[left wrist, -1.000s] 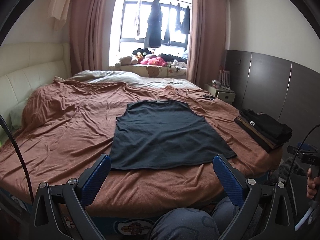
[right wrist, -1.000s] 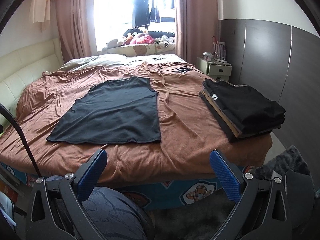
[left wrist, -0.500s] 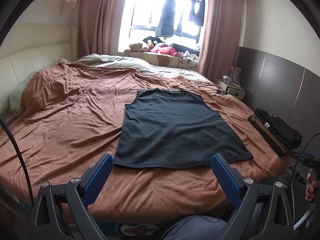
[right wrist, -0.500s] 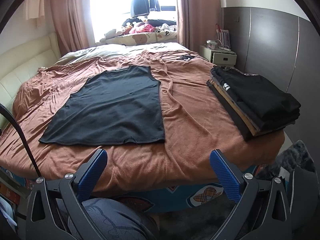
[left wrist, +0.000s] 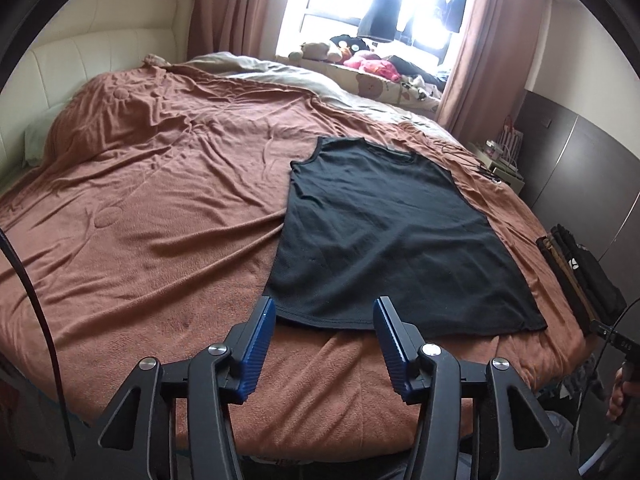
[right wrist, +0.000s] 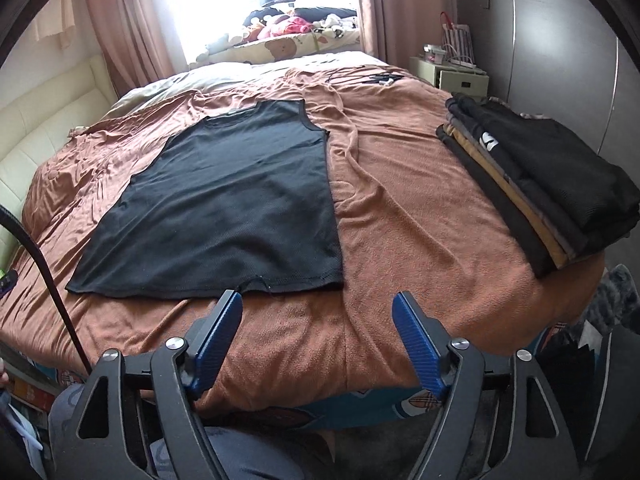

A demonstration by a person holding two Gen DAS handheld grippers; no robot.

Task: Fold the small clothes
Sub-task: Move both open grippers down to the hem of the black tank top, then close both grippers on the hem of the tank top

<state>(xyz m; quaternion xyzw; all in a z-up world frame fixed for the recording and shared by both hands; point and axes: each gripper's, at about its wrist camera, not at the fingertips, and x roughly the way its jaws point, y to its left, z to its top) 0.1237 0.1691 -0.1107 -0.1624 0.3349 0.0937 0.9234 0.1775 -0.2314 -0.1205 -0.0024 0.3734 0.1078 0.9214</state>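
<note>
On the brown bed cover [left wrist: 152, 208] a black sleeveless top [left wrist: 384, 240] lies flat, hem toward us. We hold the left gripper [left wrist: 325, 320] at the hem's left part, its jaws about half open and just closing, empty. Our right gripper [right wrist: 318, 312] hangs before the hem's right corner, jaws wide but narrowing, gripping nothing. Folded dark clothes [right wrist: 552, 184] sit stacked at the right edge.

Daylight from the blown-out window [left wrist: 384, 4], room dimmer toward the near edge — fisheye bending, dark vignetted corners
</note>
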